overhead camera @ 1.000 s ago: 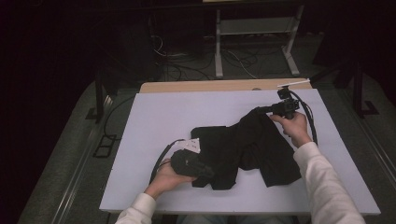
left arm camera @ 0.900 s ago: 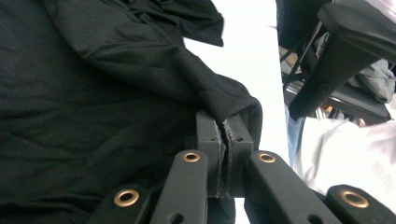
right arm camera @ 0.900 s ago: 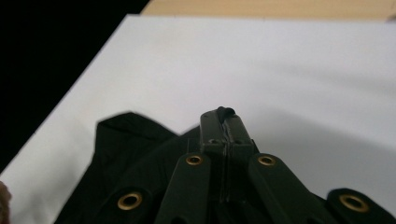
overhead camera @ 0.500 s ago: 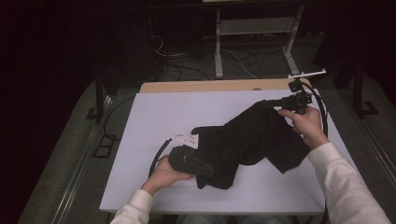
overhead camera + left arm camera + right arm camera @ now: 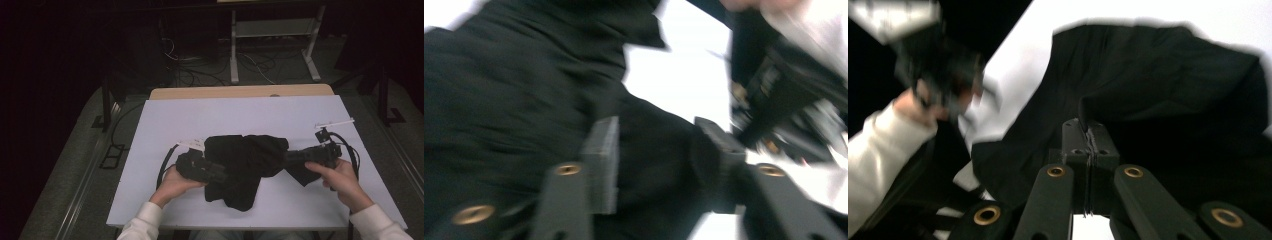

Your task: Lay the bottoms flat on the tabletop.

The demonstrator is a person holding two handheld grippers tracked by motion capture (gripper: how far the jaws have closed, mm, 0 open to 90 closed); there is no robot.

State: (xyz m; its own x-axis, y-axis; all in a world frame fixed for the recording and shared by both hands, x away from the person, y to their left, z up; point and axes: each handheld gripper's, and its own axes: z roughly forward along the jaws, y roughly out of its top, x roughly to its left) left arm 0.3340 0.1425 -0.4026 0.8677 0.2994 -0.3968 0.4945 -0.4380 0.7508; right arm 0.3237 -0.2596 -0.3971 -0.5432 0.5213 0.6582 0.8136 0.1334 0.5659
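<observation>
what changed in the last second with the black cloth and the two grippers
The right gripper, shut on a fold of the black cloth, swung from the table's far right toward the person, dragging that end inward so the cloth bunched. The left gripper's jaws have just been opening and now stand apart with cloth between them, unpinched. The left hand stayed near the front left.

Overall light: dim room, dark surround beyond the white table point(image 5: 165, 130).
Brightest area: table top, evenly lit from above, nearly blown out in both gripper views.
Black cloth point(image 5: 245, 160): folds barely readable.
Blur: strong motion smear in both gripper views.
</observation>
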